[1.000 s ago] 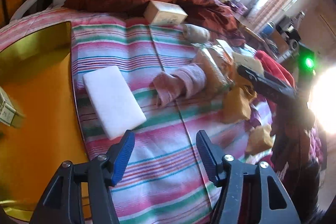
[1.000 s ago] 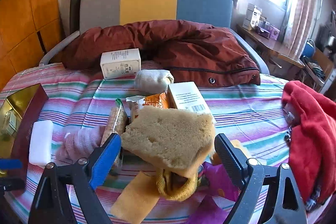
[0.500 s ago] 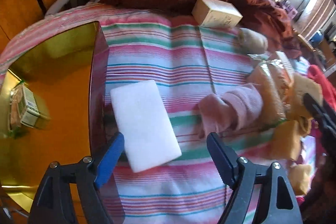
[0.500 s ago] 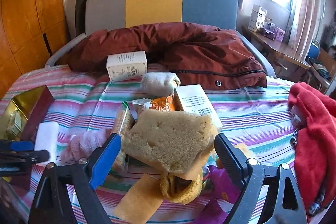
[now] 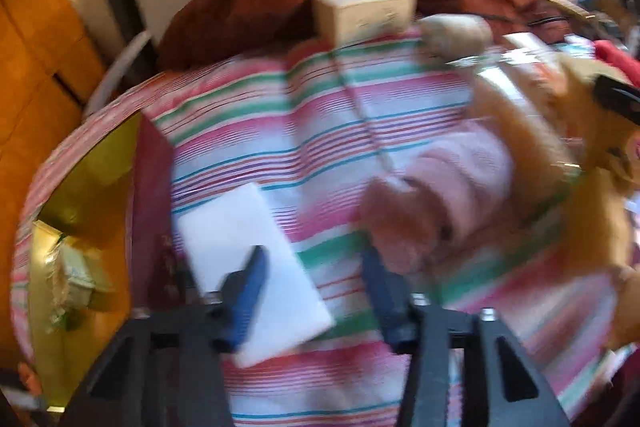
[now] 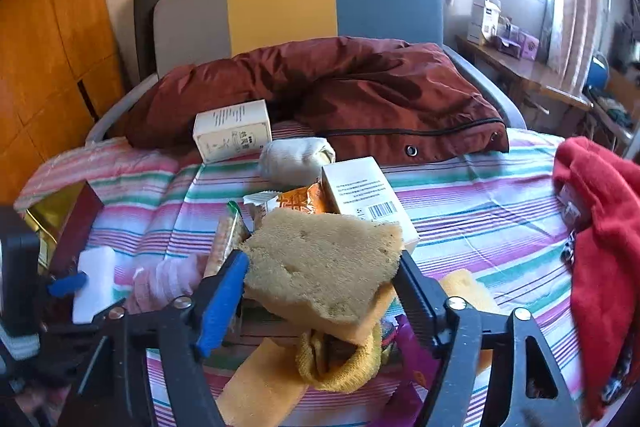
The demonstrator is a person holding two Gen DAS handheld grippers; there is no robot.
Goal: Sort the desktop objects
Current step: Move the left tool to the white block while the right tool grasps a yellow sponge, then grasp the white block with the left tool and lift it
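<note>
A white foam block [image 5: 224, 235] lies on the striped cloth beside the gold box [image 5: 88, 183]. My left gripper [image 5: 314, 291] has drawn its jaws in on the block: the blue left pad [image 5: 248, 287] lies on it and the block's near right part sits between the jaws, though the view is blurred. The right wrist view shows the same block [image 6: 94, 267] at the far left. A tan sponge [image 6: 328, 247] rests on a pile of items. My right gripper [image 6: 320, 267] is closing on it, both pads touching its sides.
A small packet [image 5: 76, 279] lies in the gold box. A pink sock [image 5: 460, 187] is right of the white block. Behind are a cream carton [image 6: 232, 135], a rolled white sock [image 6: 296, 159], a barcode box [image 6: 360, 195] and a brown jacket [image 6: 340, 91]. A red garment [image 6: 600, 247] fills the right.
My left gripper swung left and down over the white block, opened wide, then drew its jaws in on it. The right jaws narrowed onto the tan sponge; that hand stayed put.
</note>
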